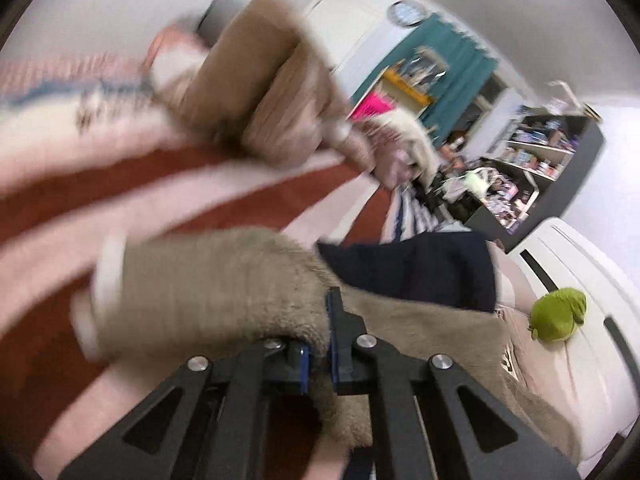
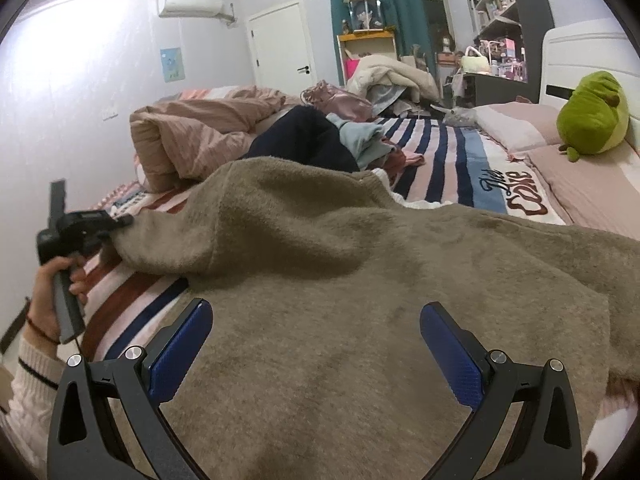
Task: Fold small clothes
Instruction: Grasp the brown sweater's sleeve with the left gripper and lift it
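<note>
A fuzzy tan garment (image 2: 340,272) lies spread on the striped bed cover (image 2: 452,156). My right gripper (image 2: 316,332) is open and empty, its blue pads (image 2: 448,356) hovering just over the garment's near part. My left gripper (image 1: 320,340) is shut on the garment's sleeve (image 1: 208,292), holding it lifted at the left edge; it shows in the right wrist view (image 2: 86,226) gripping the sleeve tip. The left wrist view is motion-blurred.
A dark navy garment (image 2: 312,140) and light blue clothes (image 2: 364,136) lie behind the tan one. A pink duvet (image 2: 192,132) is bunched at the far left. A green plush toy (image 2: 596,112) sits by the pillows at the headboard.
</note>
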Demonstrator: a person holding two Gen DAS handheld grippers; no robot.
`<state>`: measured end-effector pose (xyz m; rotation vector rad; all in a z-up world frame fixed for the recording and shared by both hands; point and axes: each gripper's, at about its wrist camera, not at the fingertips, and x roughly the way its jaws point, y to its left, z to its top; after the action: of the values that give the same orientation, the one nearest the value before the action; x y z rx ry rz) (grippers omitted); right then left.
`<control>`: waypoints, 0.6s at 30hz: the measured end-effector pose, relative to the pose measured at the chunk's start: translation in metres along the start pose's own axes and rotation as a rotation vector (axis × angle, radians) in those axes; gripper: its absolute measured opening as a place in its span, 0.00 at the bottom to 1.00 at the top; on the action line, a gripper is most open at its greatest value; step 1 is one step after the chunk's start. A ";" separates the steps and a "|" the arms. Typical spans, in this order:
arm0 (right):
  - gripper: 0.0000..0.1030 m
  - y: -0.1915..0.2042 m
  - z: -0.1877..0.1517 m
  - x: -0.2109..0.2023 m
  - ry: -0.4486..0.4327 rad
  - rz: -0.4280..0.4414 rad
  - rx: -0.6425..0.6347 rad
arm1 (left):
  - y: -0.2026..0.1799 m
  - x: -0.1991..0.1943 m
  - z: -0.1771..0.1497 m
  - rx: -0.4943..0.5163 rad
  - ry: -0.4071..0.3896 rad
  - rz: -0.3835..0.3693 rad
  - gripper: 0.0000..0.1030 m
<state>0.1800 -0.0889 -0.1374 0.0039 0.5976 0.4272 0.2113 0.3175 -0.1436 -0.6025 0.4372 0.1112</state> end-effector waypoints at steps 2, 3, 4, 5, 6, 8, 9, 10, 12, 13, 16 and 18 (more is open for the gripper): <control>1.00 -0.005 -0.001 -0.011 -0.018 0.010 0.012 | -0.027 -0.016 0.005 0.092 -0.045 -0.009 0.04; 1.00 -0.008 -0.001 -0.017 -0.028 0.014 0.016 | -0.040 -0.023 0.006 0.132 -0.065 -0.017 0.04; 1.00 -0.010 -0.001 -0.022 -0.038 0.016 0.018 | -0.058 -0.030 0.006 0.183 -0.089 -0.034 0.04; 1.00 -0.013 -0.001 -0.029 -0.052 0.016 0.019 | -0.071 -0.037 0.004 0.220 -0.104 -0.056 0.04; 1.00 -0.016 -0.002 -0.036 -0.064 0.015 0.019 | -0.089 -0.044 0.001 0.265 -0.118 -0.094 0.04; 1.00 -0.022 -0.004 -0.050 -0.088 0.009 0.017 | -0.123 -0.055 -0.012 0.364 -0.115 -0.187 0.04; 1.00 -0.025 -0.005 -0.054 -0.094 0.007 0.016 | -0.145 -0.057 -0.023 0.429 -0.078 -0.248 0.04; 1.00 -0.030 -0.007 -0.063 -0.106 0.004 0.018 | -0.160 -0.056 -0.033 0.471 -0.044 -0.293 0.04; 1.00 -0.039 -0.010 -0.075 -0.122 -0.001 0.021 | -0.193 -0.049 -0.065 0.553 0.080 -0.416 0.04; 1.00 -0.043 -0.010 -0.079 -0.127 -0.004 0.024 | -0.203 -0.045 -0.082 0.579 0.151 -0.467 0.04; 1.00 -0.057 -0.019 -0.096 -0.142 -0.016 0.037 | -0.234 -0.022 -0.146 0.662 0.397 -0.541 0.05; 1.00 -0.067 -0.024 -0.105 -0.148 -0.017 0.052 | -0.244 -0.006 -0.188 0.740 0.530 -0.494 0.06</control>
<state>0.1156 -0.1940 -0.1086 0.0796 0.4621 0.3913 0.1928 0.0101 -0.1515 0.0191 0.7756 -0.6742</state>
